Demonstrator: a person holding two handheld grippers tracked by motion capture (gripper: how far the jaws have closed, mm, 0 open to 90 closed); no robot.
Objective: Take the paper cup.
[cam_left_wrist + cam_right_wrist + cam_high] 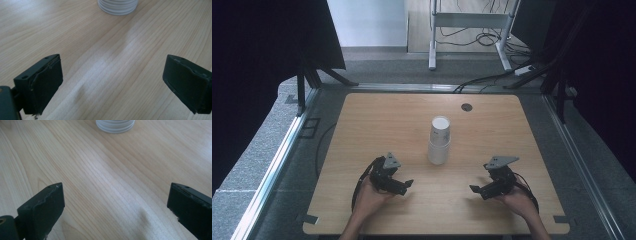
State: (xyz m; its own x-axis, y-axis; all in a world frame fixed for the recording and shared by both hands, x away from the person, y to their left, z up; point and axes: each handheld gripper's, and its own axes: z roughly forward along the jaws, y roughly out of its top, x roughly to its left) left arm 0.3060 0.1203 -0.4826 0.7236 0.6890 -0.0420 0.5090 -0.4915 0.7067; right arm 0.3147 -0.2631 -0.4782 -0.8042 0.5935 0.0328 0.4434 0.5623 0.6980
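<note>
Bringing both gaping, empty tongs (408,183) (474,189) in level, you should clamp the cup stack (439,140) between them on the counter (377,120).

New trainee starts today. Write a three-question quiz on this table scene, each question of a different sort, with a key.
1. True or false: the stack of white cups stands upside down on the wooden table.
2. Multiple choice: what do the left tongs hold? A) a cup B) a lid C) nothing
3. Fill in: seen from above, the stack stands ______ the left tongs and the right tongs, farther up the table.

Key:
1. True; the rims rest on the wood, as the left gripper view shows.
2. C; its jaws stand wide apart over bare wood.
3. Between.
</note>
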